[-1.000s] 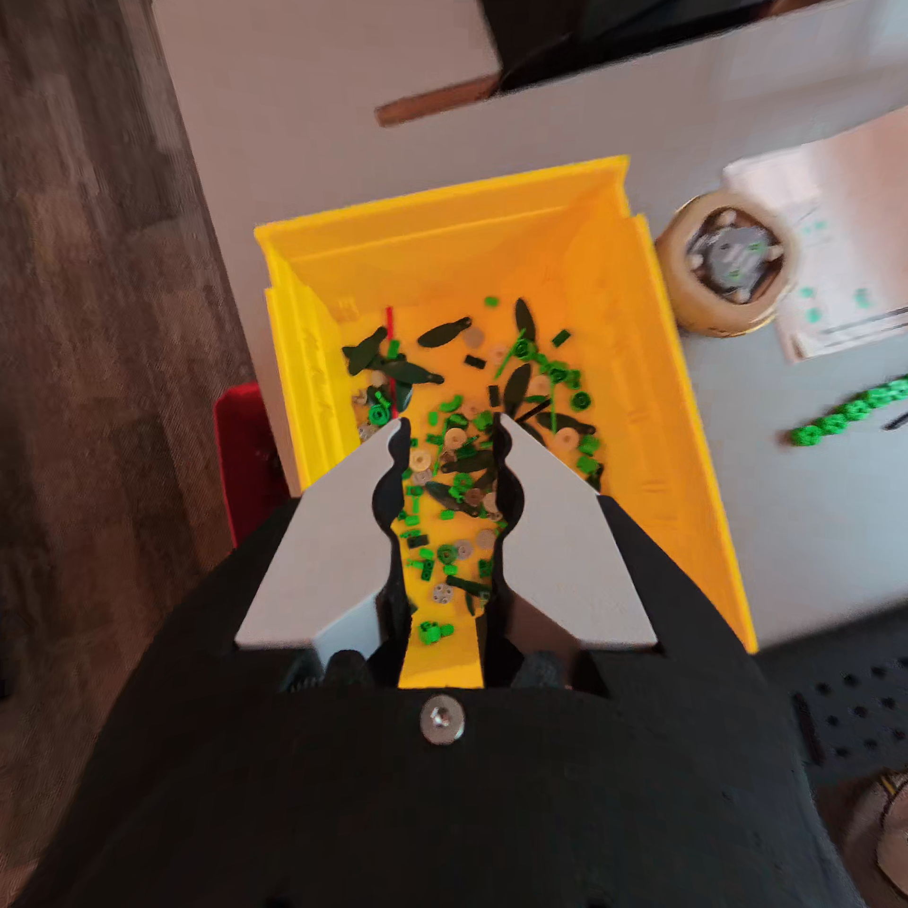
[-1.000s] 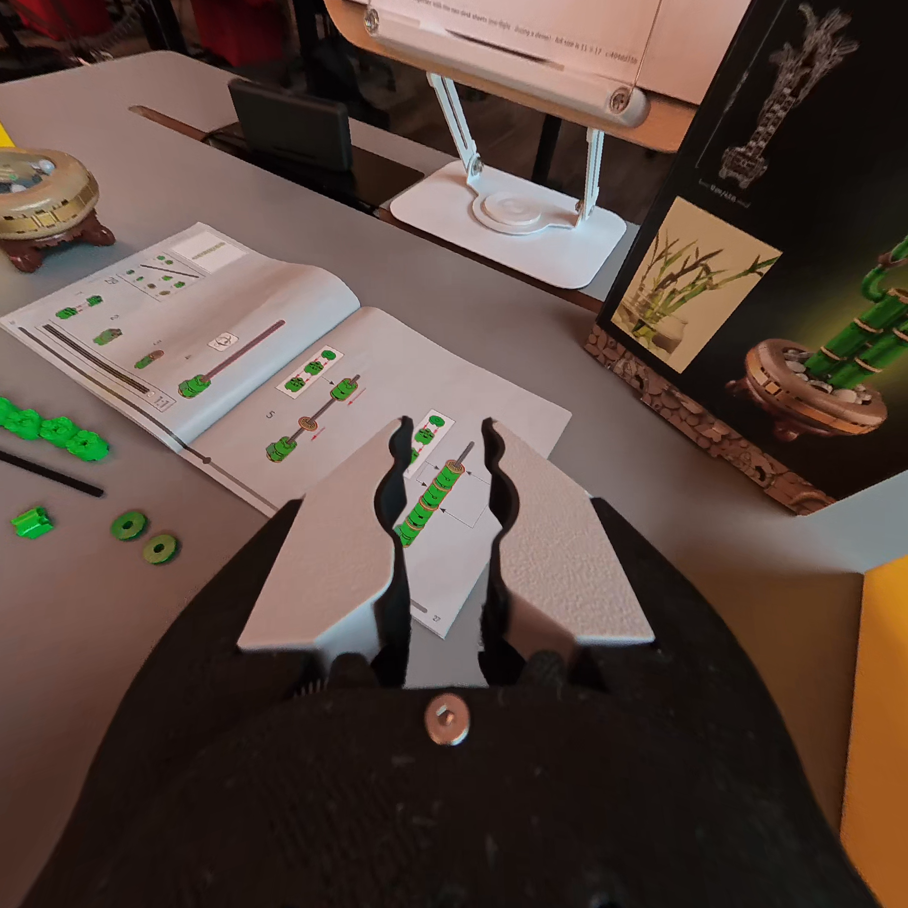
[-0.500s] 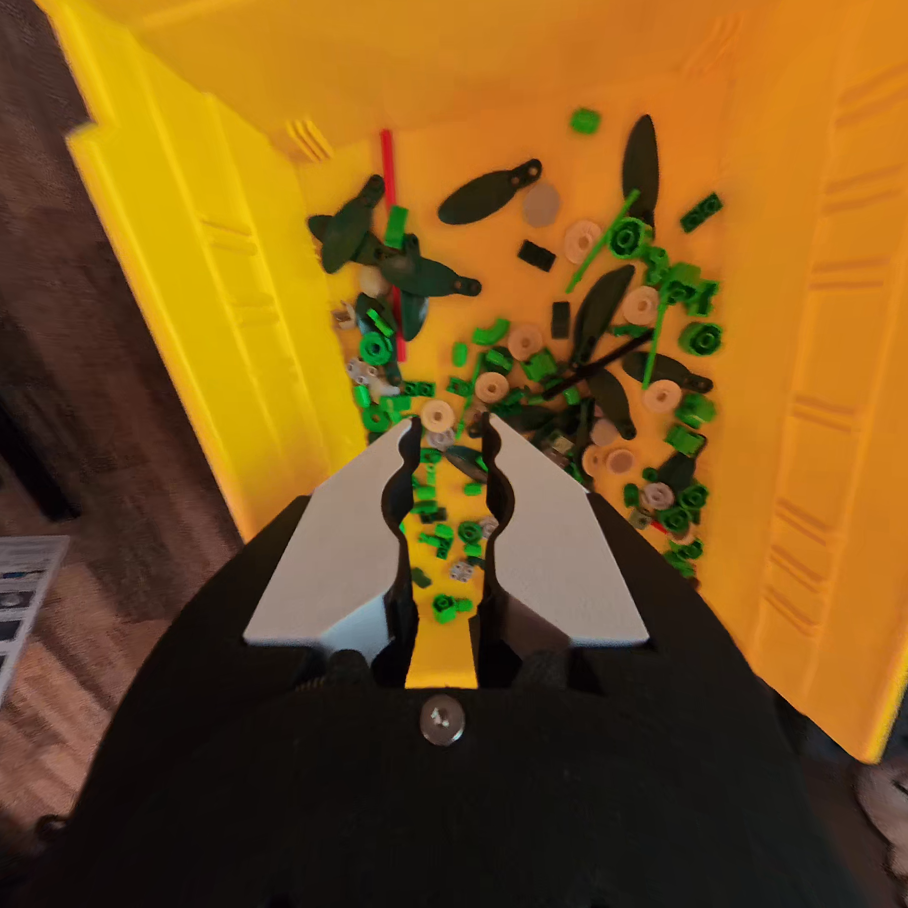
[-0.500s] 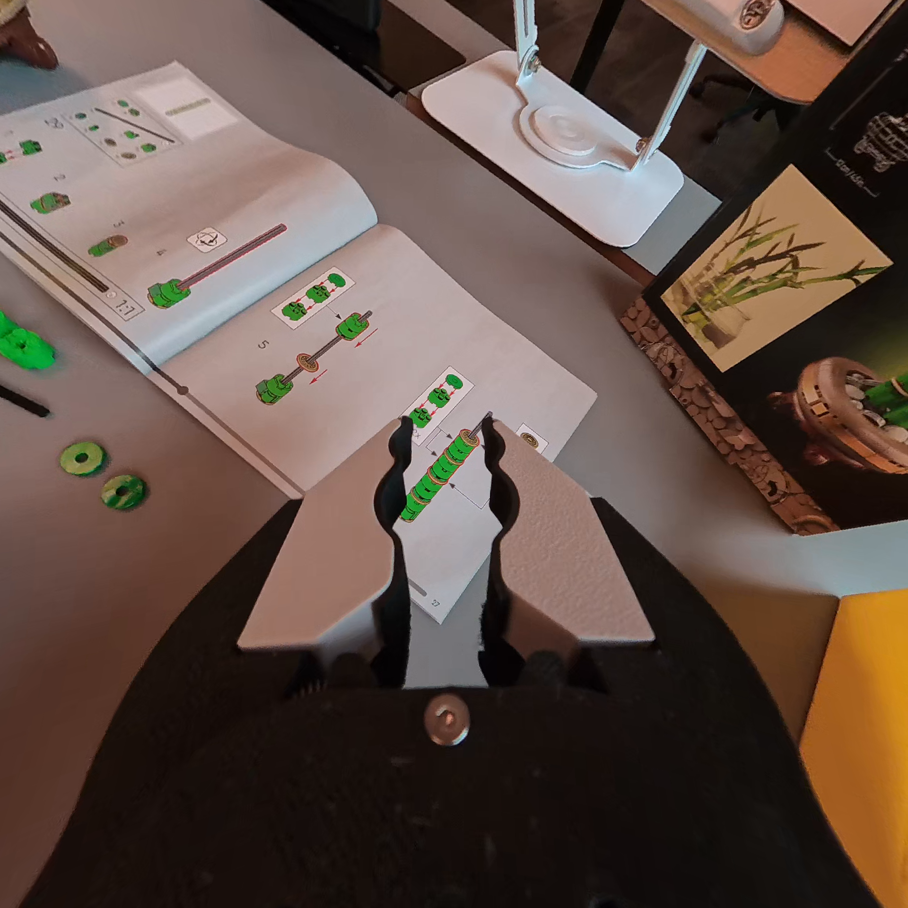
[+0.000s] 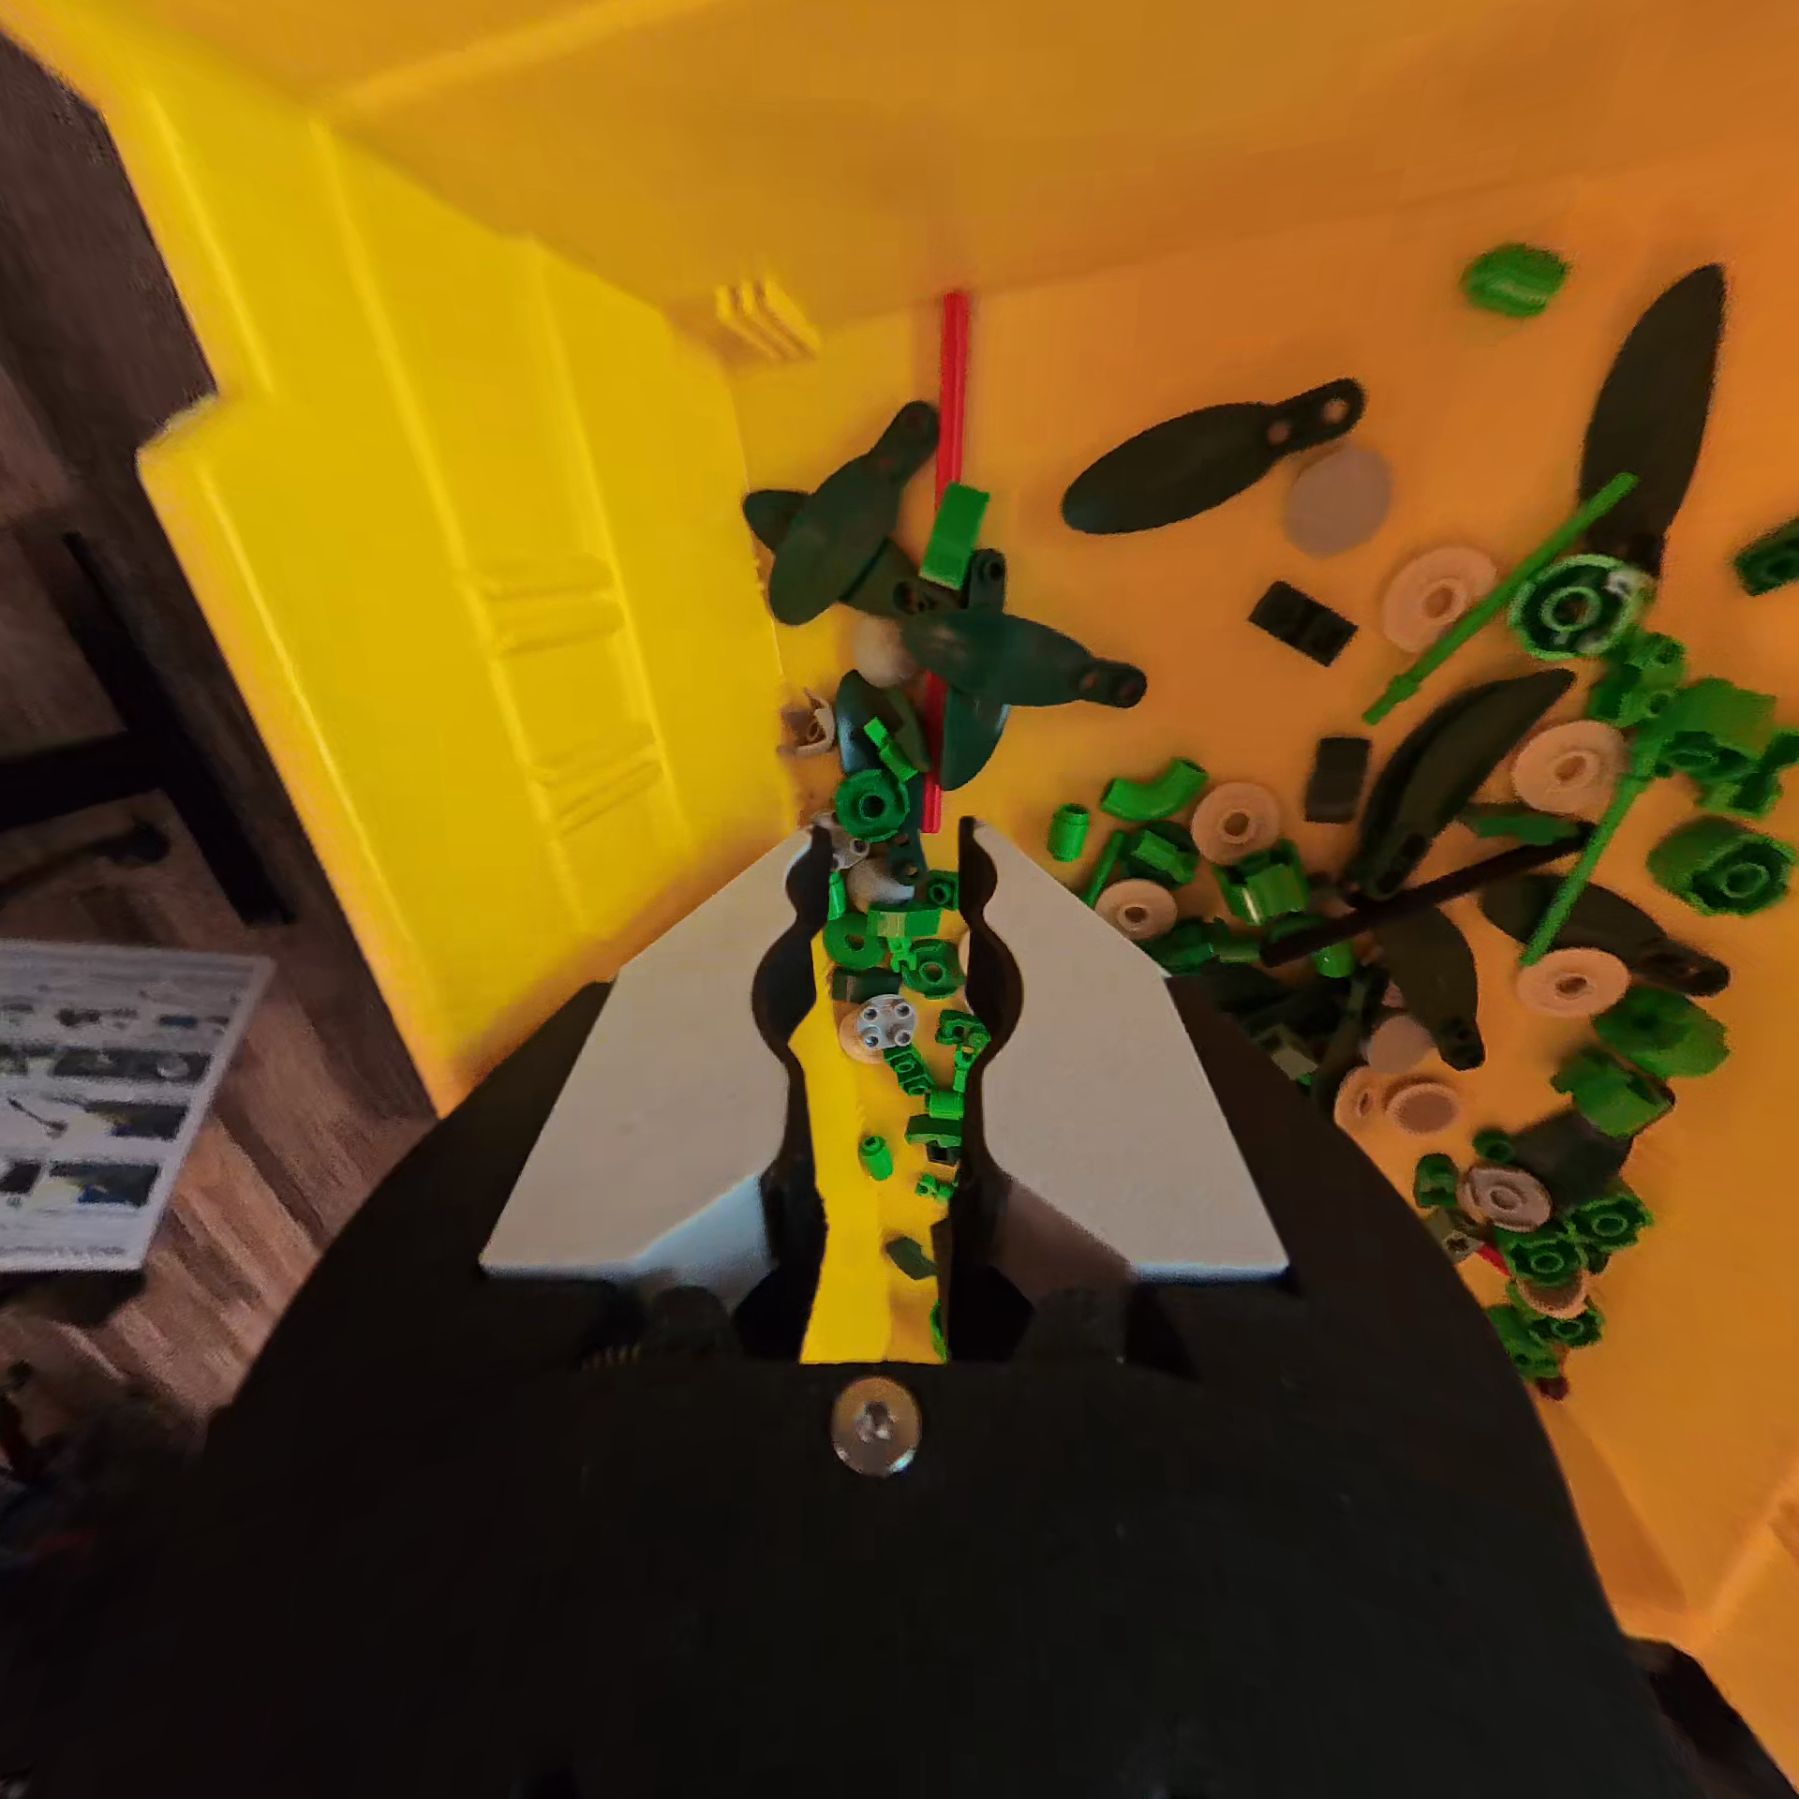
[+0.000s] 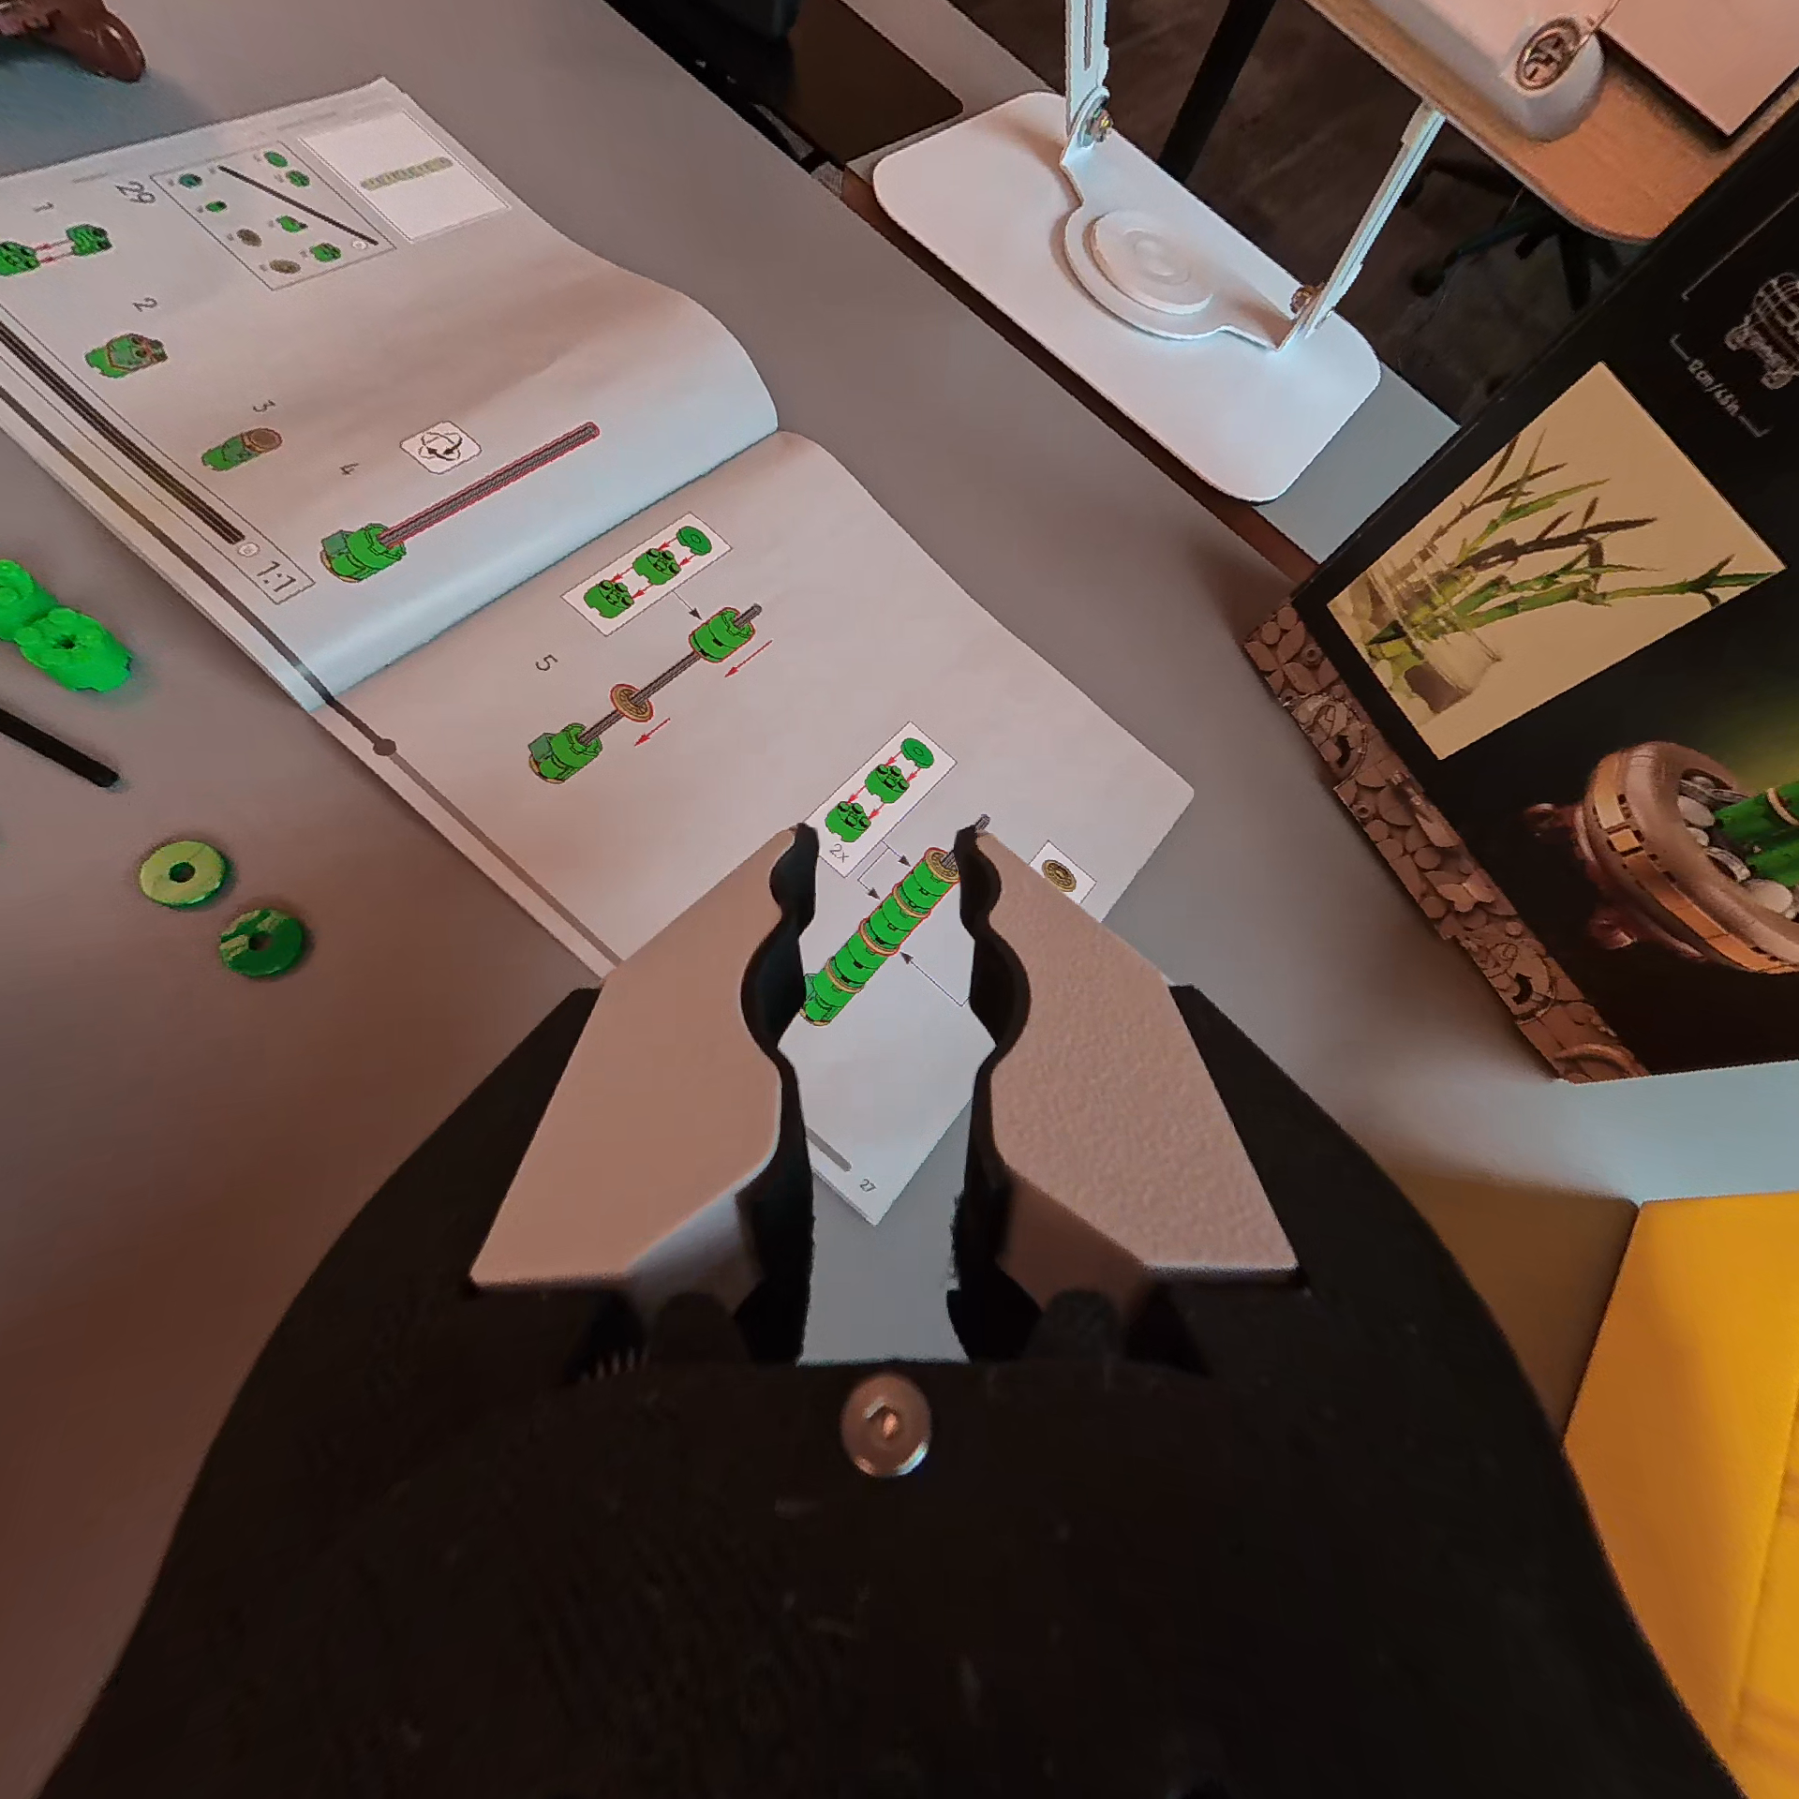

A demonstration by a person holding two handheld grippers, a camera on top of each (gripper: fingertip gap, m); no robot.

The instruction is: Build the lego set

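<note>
My left gripper point(image 5: 894, 832) is open and empty, low inside the yellow bin point(image 5: 467, 545), near its left wall. Between its fingers lie small green pieces point(image 5: 881, 949) and a grey round plate point(image 5: 879, 1030). A red rod point(image 5: 946, 467), dark green leaves point(image 5: 1207, 458), tan discs point(image 5: 1567, 769) and green round bricks point(image 5: 1577, 608) are scattered across the bin floor. My right gripper point(image 6: 891, 842) is open and empty above the open instruction booklet point(image 6: 604, 487). Two green discs point(image 6: 183, 873), a green brick stack point(image 6: 58, 633) and a black axle point(image 6: 58, 754) lie on the grey table at left.
The set's box point(image 6: 1558, 623) stands at the right. A white stand base point(image 6: 1129, 282) sits behind the booklet. A yellow bin corner point(image 6: 1713, 1441) shows at lower right. In the left wrist view a printed sheet point(image 5: 107, 1100) lies on the wooden floor. Left tips to right tips: about 65 cm. From my right tips it is roughly 20 cm to the black axle point(image 6: 58, 754); from my left, 50 cm. The green brick stack point(image 6: 58, 633) lies some 20 cm from my right tips, 45 cm from my left tips.
My left gripper has gone down into the bin and toward its left wall, so the pieces look larger. My right gripper has moved closer over the booklet. Both stay open.
</note>
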